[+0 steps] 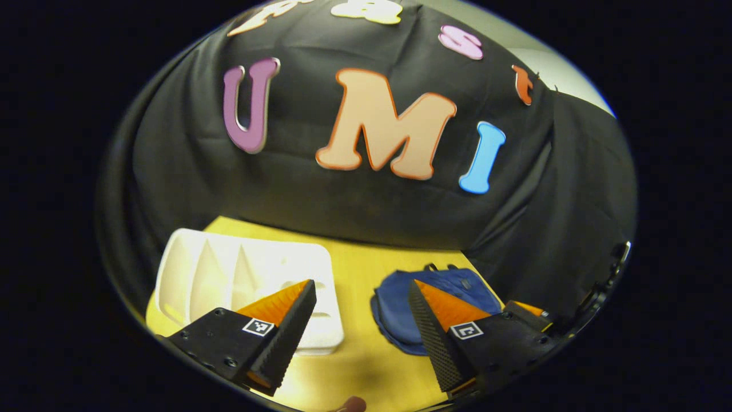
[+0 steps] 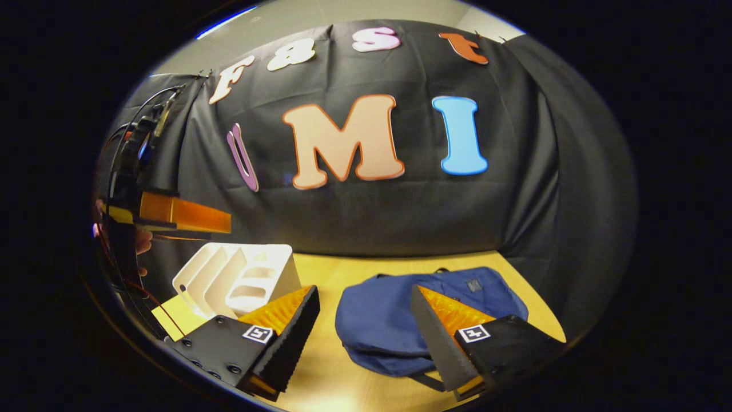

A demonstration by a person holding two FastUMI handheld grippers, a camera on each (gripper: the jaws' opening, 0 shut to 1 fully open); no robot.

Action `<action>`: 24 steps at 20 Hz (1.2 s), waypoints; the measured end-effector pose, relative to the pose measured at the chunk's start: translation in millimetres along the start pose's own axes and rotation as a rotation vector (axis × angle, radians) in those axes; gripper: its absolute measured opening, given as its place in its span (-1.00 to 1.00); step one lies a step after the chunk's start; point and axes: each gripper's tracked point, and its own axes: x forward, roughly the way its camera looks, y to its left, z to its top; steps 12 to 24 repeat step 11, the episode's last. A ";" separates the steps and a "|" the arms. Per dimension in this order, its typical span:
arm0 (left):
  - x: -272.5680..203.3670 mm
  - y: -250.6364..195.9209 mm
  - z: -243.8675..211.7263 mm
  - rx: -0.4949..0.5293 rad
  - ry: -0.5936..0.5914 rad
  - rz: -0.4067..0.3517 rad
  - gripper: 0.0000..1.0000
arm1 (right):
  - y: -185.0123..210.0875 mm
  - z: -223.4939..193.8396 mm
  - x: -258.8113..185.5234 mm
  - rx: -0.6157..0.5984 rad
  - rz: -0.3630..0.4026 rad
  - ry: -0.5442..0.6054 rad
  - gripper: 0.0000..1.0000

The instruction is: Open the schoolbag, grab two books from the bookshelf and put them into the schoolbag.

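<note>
Yellow wood-tone bench (image 1: pixel 366 269) runs across the lower part of the left gripper view, bare strip in the middle; same bench (image 2: pixel 331 269) in the right gripper view, lit unevenly, brighter toward the front. Black cloth wall (image 1: pixel 366 212) hangs behind the bench in loose folds and meets its far edge; same wall (image 2: pixel 400 217) in the right gripper view, with a second panel folding round at the right. Pale grey-green room wall (image 1: pixel 549 63) shows above the cloth at the upper right; in the right gripper view that pale wall (image 2: pixel 297 14) sits above the cloth's top edge.
</note>
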 end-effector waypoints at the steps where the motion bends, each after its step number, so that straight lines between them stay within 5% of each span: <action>1: -9.2 5.2 10.1 0.030 -0.043 0.027 0.90 | 3.5 14.5 0.0 -0.001 0.005 -0.038 1.00; 7: -30.0 25.4 45.7 0.054 -0.232 0.112 0.80 | 13.4 53.7 -0.3 -0.022 0.016 -0.155 0.99; 24: -31.8 40.4 40.6 0.047 -0.211 0.145 0.80 | 23.9 70.3 -5.9 -0.052 0.026 -0.213 0.99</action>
